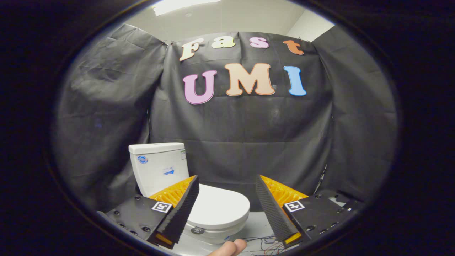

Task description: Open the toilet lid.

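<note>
One toilet (192,199) stands in the gripper view, white, set against the black cloth wall (249,142) of the booth. It has one tank (158,167) rising behind the bowl, topped by one flat tank cover, and on the tank's front there are two small blue marks. One toilet lid (220,209) lies flat and closed over the seat, with one small dark round tag on the seat's front edge.

One gripper (225,181) reaches toward the toilet with its two fingers spread wide apart, gripping nothing. Each finger has a black ribbed pad on the inside and an orange body behind it, and each carries one square black-and-white marker. The left finger (179,209) overlaps the left part of the lid and the foot of the tank; I cannot tell whether it touches them. The right finger (273,209) hangs clear to the right of the toilet. The lid lies between the two fingers, nearer the left one.

One fingertip (231,247) of a person shows just in front of the toilet's bowl. Several thin wires (263,243) lie on the pale floor to the right of the bowl.
</note>
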`<state>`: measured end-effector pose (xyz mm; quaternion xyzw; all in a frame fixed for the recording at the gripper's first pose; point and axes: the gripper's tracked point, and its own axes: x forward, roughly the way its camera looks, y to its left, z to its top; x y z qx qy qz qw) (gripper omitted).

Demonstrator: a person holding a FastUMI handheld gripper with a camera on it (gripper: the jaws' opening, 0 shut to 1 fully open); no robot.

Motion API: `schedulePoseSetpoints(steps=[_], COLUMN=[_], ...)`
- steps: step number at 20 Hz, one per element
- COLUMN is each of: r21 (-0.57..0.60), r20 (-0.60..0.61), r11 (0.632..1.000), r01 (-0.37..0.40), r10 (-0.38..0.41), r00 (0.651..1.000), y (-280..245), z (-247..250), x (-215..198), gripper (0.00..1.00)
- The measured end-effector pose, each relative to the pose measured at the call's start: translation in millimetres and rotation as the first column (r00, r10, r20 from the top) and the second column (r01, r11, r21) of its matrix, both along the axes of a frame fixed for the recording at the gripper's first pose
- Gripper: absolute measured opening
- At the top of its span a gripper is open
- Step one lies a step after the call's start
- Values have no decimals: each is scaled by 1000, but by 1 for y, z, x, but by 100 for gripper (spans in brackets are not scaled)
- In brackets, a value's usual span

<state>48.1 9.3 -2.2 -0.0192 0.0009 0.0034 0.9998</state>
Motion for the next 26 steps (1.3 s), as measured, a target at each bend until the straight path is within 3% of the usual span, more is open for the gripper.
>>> schedulePoseSetpoints(steps=[2, 5, 10, 13, 17, 19, 22, 23, 24, 25, 26], r21=[-32, 44, 62, 189, 349, 472, 698, 722, 735, 750, 780], r20=[-51, -72, -213, -321, -422, -437, -487, -512, -521, -517, -495], r11=[999, 998, 998, 980, 922, 856, 635, 586, 560, 537, 501], r01=[-32, -47, -16, 57, 166, 213, 332, 369, 383, 386, 375], r10=[31, 50, 29, 7, -3, 17, 80, 94, 104, 112, 128], r00=[998, 996, 977, 947, 907, 899, 870, 854, 847, 849, 859], y=[11, 19, 38, 48, 57, 66, 92, 99, 101, 99, 103], z=[-12, -25, -111, -172, -230, -252, -287, -298, -305, -312, -312], x=[22, 61, 85, 74, 49, 43, 42, 43, 46, 45, 46], gripper=[99, 100, 100, 99, 99, 99, 95, 95, 89, 88, 80])
